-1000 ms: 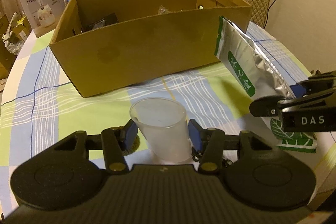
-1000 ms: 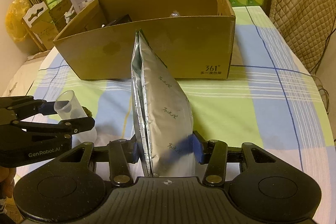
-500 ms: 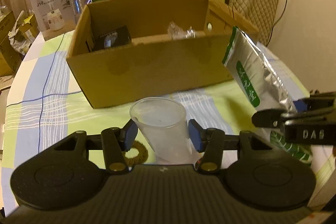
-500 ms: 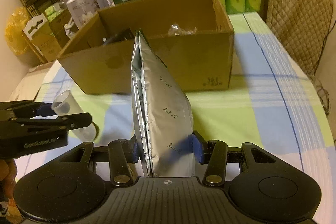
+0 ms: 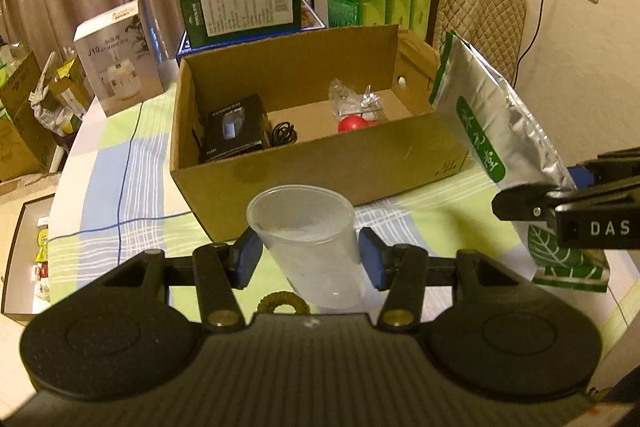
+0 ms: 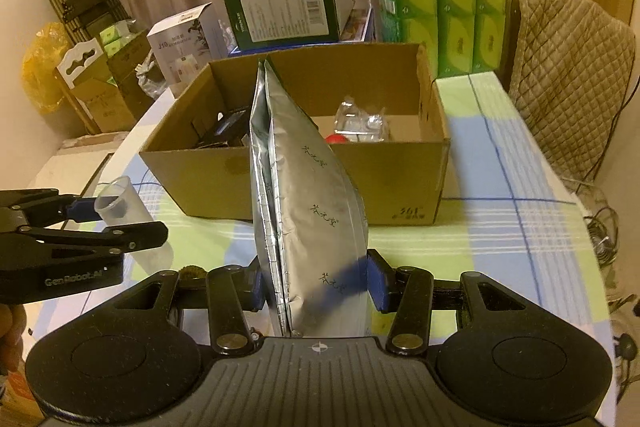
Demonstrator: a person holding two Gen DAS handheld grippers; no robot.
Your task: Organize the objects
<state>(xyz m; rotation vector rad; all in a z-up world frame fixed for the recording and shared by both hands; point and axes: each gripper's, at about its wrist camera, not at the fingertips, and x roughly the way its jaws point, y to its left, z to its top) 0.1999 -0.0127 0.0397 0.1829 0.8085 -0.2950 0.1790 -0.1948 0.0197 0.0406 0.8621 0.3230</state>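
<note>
Worktop (image 6: 500,227) has a checked cloth in green, blue and white. Sitting directly on it: my open cardboard box (image 5: 320,163) near the middle, a small brown woven ring (image 5: 282,303) near my left claw's base, and a white product box (image 5: 118,57) at the far left edge.

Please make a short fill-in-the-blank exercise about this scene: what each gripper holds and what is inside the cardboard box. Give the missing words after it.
1. The left gripper is shut on a clear plastic ____.
2. The right gripper is shut on a ____-coloured foil pouch with green print.
3. Inside the cardboard box, next to crumpled clear plastic, lies a small round thing of ____ colour.
4. At the box's other end lies a ____ packet beside a coiled cord.

Missing words: cup; silver; red; black
</note>
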